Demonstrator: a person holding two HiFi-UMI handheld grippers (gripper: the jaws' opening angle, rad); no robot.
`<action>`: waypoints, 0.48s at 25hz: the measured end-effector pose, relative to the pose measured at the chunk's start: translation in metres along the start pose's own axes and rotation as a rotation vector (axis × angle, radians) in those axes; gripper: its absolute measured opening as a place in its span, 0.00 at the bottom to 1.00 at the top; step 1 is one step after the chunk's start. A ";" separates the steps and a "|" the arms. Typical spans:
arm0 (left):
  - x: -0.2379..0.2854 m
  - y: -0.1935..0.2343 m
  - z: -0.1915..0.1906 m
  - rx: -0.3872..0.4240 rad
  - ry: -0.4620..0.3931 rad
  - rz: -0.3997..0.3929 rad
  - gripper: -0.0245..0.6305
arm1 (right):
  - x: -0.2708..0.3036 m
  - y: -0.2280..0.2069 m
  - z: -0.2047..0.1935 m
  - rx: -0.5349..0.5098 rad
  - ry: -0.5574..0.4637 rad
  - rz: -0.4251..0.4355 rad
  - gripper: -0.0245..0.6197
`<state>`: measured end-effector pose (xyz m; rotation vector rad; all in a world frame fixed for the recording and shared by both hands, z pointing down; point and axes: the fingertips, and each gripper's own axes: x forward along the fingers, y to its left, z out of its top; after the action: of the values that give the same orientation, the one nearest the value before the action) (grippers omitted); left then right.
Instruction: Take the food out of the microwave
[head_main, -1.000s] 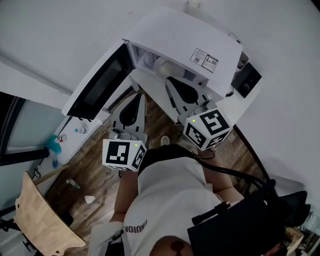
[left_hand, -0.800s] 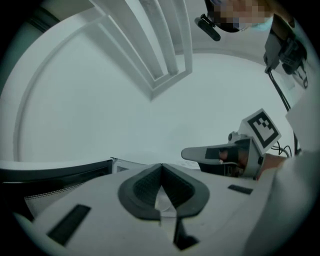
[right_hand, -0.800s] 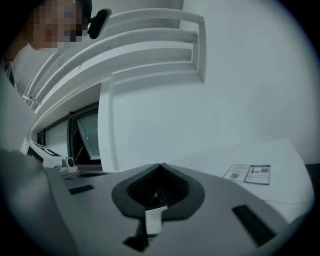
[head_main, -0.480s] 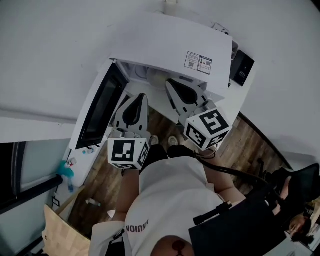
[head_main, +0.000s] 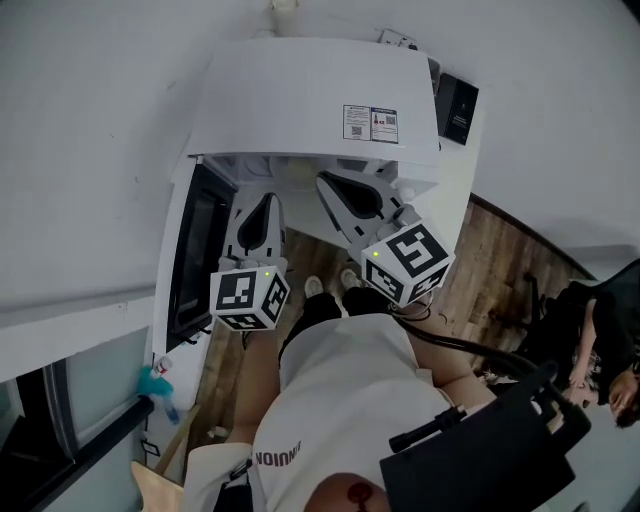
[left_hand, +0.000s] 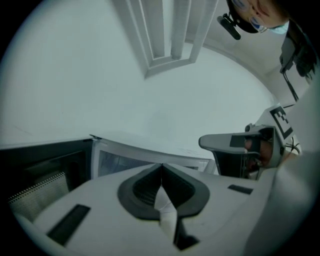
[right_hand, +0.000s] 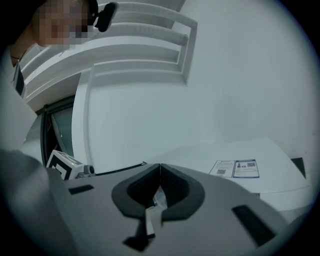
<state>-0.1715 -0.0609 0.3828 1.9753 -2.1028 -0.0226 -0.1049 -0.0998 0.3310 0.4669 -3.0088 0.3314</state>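
The white microwave stands on a white counter with its dark-windowed door swung open to the left. Its top hides the cavity, and no food shows in any view. My left gripper is shut and empty, its tip at the opening's left part, close to the door. My right gripper is also shut with nothing in it, and points into the opening's middle. In the left gripper view the jaws meet in a closed line. In the right gripper view the jaws do the same, below the labelled microwave top.
A black box sits on the counter right of the microwave. Wooden floor lies below. A blue-capped bottle stands at lower left. Another person is at the right edge.
Both grippers have come closer to the microwave opening, the left one more. The left tip has moved from below the door to the opening beside it. Both stayed shut.
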 end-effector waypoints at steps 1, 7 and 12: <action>0.004 0.001 -0.006 -0.007 0.015 -0.013 0.06 | 0.000 -0.002 -0.001 0.000 0.001 -0.009 0.07; 0.026 0.009 -0.039 -0.124 0.088 -0.049 0.06 | -0.002 -0.011 -0.008 0.030 0.003 -0.054 0.07; 0.038 0.017 -0.060 -0.193 0.140 -0.054 0.06 | -0.003 -0.013 -0.011 0.046 0.003 -0.068 0.07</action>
<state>-0.1785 -0.0867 0.4507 1.8629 -1.8848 -0.0912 -0.0974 -0.1089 0.3438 0.5699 -2.9800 0.3968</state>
